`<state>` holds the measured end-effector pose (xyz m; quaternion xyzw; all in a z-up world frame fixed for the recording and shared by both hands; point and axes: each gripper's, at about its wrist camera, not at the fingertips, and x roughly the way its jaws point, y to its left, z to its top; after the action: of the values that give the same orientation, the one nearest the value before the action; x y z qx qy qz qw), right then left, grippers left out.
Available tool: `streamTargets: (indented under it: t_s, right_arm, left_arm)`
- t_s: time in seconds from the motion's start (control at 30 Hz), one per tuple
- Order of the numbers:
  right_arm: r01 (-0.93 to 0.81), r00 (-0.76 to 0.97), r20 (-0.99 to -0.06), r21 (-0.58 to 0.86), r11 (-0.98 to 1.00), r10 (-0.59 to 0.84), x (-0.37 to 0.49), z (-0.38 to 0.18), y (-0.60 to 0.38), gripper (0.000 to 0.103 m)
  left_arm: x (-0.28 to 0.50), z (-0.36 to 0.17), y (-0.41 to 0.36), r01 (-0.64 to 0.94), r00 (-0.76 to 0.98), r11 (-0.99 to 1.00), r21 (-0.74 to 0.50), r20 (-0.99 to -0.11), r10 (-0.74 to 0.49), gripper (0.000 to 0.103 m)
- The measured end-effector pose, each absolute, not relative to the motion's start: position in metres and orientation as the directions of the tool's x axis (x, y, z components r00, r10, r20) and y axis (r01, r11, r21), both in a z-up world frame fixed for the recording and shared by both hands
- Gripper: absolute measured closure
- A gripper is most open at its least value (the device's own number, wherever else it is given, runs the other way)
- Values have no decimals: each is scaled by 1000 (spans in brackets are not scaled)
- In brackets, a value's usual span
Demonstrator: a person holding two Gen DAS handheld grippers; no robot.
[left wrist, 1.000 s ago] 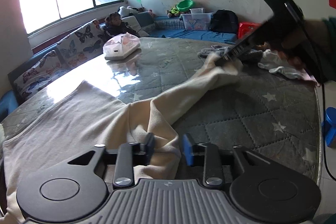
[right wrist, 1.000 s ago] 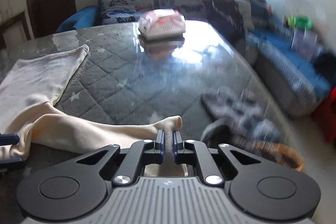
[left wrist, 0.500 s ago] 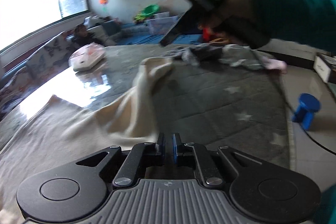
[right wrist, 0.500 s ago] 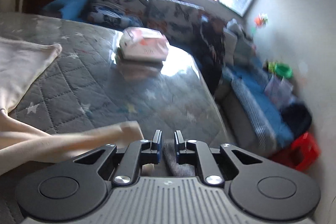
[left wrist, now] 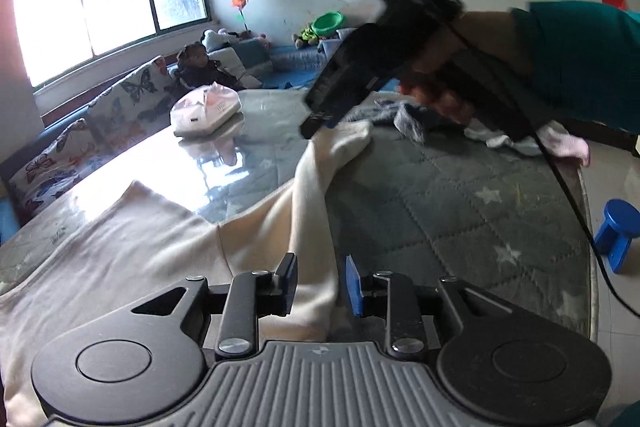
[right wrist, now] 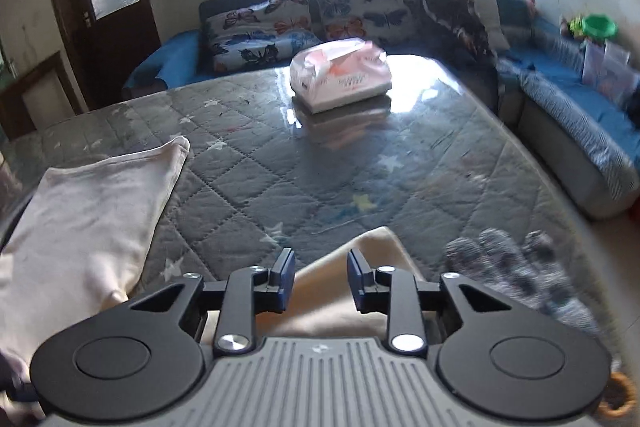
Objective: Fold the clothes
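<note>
A cream long-sleeved garment (left wrist: 120, 247) lies spread on the grey quilted table (left wrist: 460, 211). Its sleeve (left wrist: 316, 195) runs from my left gripper (left wrist: 320, 287) toward the far right. My left gripper is open, with the sleeve lying between its jaws. My right gripper (right wrist: 320, 279) is open over the sleeve's cuff end (right wrist: 360, 267); it also shows in the left wrist view (left wrist: 316, 123), above the cuff. The garment's body (right wrist: 88, 219) lies at left in the right wrist view.
A pink-white tissue pack (right wrist: 340, 77) sits on the far part of the table. Grey and white clothes (left wrist: 432, 115) are piled at the right edge; a grey knit piece (right wrist: 516, 271) lies beside the cuff. A butterfly-print sofa (right wrist: 300, 23) stands behind. A blue stool (left wrist: 616, 235) is on the floor.
Both grippers were shut half a second ago and are now open. The sleeve, earlier lifted and stretched, now lies slack between the jaws. The right gripper has tilted back down toward the table.
</note>
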<state>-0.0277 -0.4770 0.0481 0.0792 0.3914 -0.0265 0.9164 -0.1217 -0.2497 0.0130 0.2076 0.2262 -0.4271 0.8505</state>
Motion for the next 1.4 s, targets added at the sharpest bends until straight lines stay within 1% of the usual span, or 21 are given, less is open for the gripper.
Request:
streamTargets:
  t_s: [0.03,0.07,0.1,0.17,0.23,0.27,0.3,0.37,0.5,0.63,0.7,0.73,0.83,0.9,0.97,1.0,1.13,1.23,1.3,1.37,1.4]
  right_arm:
    - [130,684,-729,139,982,12,-24,45,-477,63]
    - [149,677,-736,144,978,5,-21,41,-477,61]
    - [167,671,-742,144,975,-6,-17,38,-476,61]
    - [189,663,-748,119,975,-37,-12,31,-472,61]
    - [188,661,-747,76,979,-69,-11,30,-465,68]
    - [183,659,-747,51,982,-84,-11,30,-461,84]
    - [179,659,-746,34,983,-94,-11,31,-459,95]
    - [171,666,-739,15,985,-104,-11,34,-456,99]
    - [152,733,-671,1,988,-112,-24,55,-453,101]
    - [142,820,-556,-29,989,-134,-54,89,-455,101]
    - [168,829,-537,-27,985,-156,-73,94,-464,101]
    - [189,823,-540,-31,981,-176,-81,93,-469,101]
    - [287,756,-597,-65,956,-268,-94,73,-491,101]
    - [328,717,-635,-59,943,-289,-98,59,-504,100]
    - [310,717,-642,-56,949,-272,-91,54,-501,99]
    - [296,719,-644,-55,954,-260,-86,52,-498,97]
    - [240,727,-652,-49,969,-213,-68,44,-487,95]
    - [198,731,-658,-44,979,-178,-54,37,-480,88]
    - [169,733,-662,-41,985,-154,-45,33,-474,77]
    - [141,734,-666,-38,989,-130,-36,29,-469,74]
    - [127,735,-668,-36,991,-118,-32,27,-466,70]
  left_arm:
    - [-123,12,-249,822,531,547,162,-565,-632,73]
    - [-124,11,-248,822,531,546,161,-566,-631,69]
    - [-125,11,-246,822,530,548,158,-566,-631,67]
    - [-126,11,-245,826,524,543,155,-568,-635,67]
    - [-127,11,-245,828,521,539,154,-568,-637,67]
    - [-128,11,-245,829,519,538,152,-568,-639,66]
    - [-128,11,-244,830,517,537,150,-568,-640,66]
    - [-127,11,-244,832,514,535,149,-568,-642,66]
    - [-130,10,-243,838,505,525,146,-571,-647,66]
    - [-131,8,-243,844,496,517,144,-576,-650,66]
    - [-132,6,-242,846,492,513,142,-580,-650,66]
    - [-132,6,-242,847,490,512,141,-580,-651,66]
    - [-132,7,-241,851,483,508,135,-583,-653,65]
    - [-131,9,-241,854,477,504,130,-584,-657,64]
    - [-132,12,-241,853,482,502,138,-577,-660,64]
    - [-131,13,-242,853,483,504,138,-574,-661,64]
    - [-124,16,-242,845,475,528,91,-581,-661,64]
    - [-123,15,-241,840,467,539,67,-595,-654,64]
    - [-124,13,-239,839,462,542,58,-603,-651,60]
    - [-128,13,-237,839,458,542,50,-603,-653,57]
    - [-130,14,-235,839,457,542,48,-601,-656,57]
